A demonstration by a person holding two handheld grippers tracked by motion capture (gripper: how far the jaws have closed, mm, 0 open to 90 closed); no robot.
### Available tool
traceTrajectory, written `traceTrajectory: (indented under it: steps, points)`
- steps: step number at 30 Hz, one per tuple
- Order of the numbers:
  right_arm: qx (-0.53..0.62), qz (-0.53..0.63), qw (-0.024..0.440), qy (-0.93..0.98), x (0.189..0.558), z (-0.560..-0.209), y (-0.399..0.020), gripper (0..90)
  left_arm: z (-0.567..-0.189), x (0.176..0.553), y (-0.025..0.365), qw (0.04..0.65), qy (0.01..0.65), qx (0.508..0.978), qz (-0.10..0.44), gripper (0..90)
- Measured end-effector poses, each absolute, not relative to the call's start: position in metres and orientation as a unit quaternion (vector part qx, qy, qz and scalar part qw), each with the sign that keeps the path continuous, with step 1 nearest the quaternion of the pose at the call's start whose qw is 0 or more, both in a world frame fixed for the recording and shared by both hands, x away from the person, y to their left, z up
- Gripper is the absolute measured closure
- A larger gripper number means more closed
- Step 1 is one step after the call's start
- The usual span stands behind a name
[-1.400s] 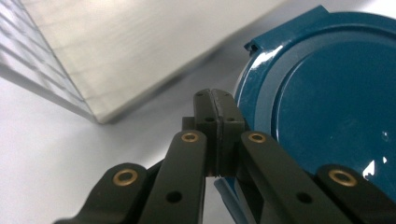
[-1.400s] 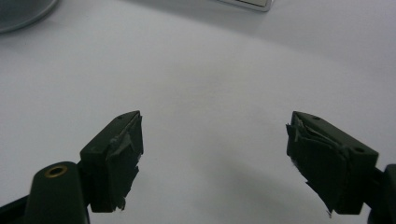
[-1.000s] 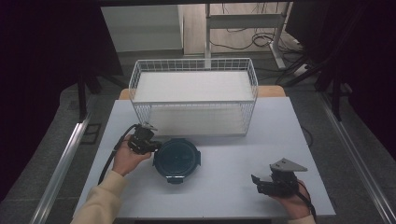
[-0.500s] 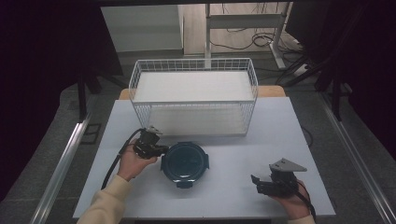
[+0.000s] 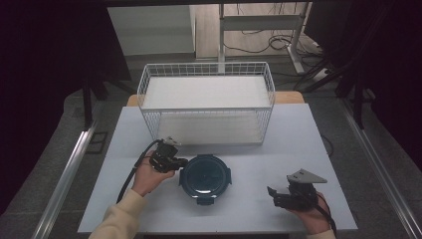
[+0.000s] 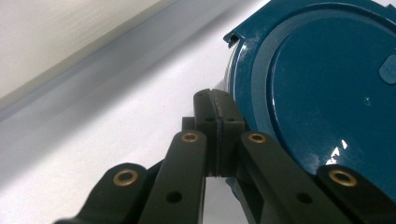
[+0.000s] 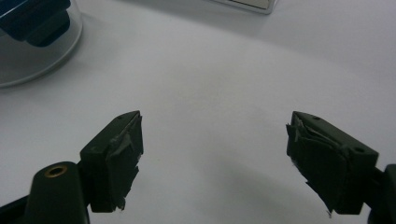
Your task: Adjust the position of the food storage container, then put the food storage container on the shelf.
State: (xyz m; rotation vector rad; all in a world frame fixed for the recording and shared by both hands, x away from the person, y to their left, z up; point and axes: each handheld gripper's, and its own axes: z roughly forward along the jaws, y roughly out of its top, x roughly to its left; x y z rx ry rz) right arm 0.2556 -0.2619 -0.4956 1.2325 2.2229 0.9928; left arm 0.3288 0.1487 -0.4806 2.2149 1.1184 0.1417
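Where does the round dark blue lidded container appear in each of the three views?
High view: the container sits at centre, on the white table in front of the wire basket.
Left gripper view: its blue lid covers the upper right, just beyond the shut left claw.
Right gripper view: its clear wall and one blue latch show at the top left corner.
Shared landmark: the white table.

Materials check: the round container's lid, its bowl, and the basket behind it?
Lid: likely moulded plastic, glossy dark teal; bright highlights, formed latch tab at its rim.
Bowl: clear plastic or glass, can't tell which; the table reads through its wall.
Basket: thin wire in an open grid, white coated, probably metal.
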Motion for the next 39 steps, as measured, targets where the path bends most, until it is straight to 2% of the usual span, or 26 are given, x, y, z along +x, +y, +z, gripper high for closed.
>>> traceTrajectory:
  steps: [2, 7, 9, 13, 17, 19, 23, 26, 30, 39]
  points:
    - [0.442, 0.356, 0.206, 0.798, 0.256, -0.496, -0.262, 18.2, -0.482, 0.329, 0.150, 0.331, 0.425, 0.841, 0.056, 90.0]
    - [0.443, 0.359, 0.212, 0.794, 0.256, -0.494, -0.263, 18.1, -0.477, 0.324, 0.151, 0.336, 0.426, 0.833, 0.108, 89.7]
    - [0.443, 0.366, 0.213, 0.790, 0.255, -0.491, -0.264, 18.1, -0.470, 0.315, 0.155, 0.340, 0.433, 0.822, 0.144, 88.1]
    - [0.439, 0.369, 0.212, 0.791, 0.256, -0.491, -0.264, 18.1, -0.462, 0.289, 0.166, 0.372, 0.441, 0.801, 0.159, 83.2]
    - [0.438, 0.368, 0.211, 0.792, 0.256, -0.492, -0.264, 18.1, -0.466, 0.269, 0.176, 0.377, 0.456, 0.789, 0.165, 65.8]
    - [0.435, 0.370, 0.212, 0.793, 0.255, -0.492, -0.263, 18.1, -0.469, 0.262, 0.181, 0.378, 0.469, 0.783, 0.154, 52.4]
    - [0.430, 0.373, 0.208, 0.795, 0.255, -0.491, -0.262, 18.1, -0.473, 0.249, 0.191, 0.386, 0.485, 0.773, 0.134, 39.2]
    - [0.424, 0.379, 0.204, 0.797, 0.255, -0.491, -0.259, 18.0, -0.472, 0.243, 0.197, 0.403, 0.486, 0.767, 0.115, 32.9]
    - [0.416, 0.381, 0.200, 0.801, 0.255, -0.492, -0.257, 17.2, -0.470, 0.239, 0.202, 0.421, 0.491, 0.756, 0.099, 30.2]
    - [0.423, 0.392, 0.195, 0.793, 0.255, -0.490, -0.258, 17.1, -0.475, 0.240, 0.204, 0.429, 0.496, 0.750, 0.088, 31.2]
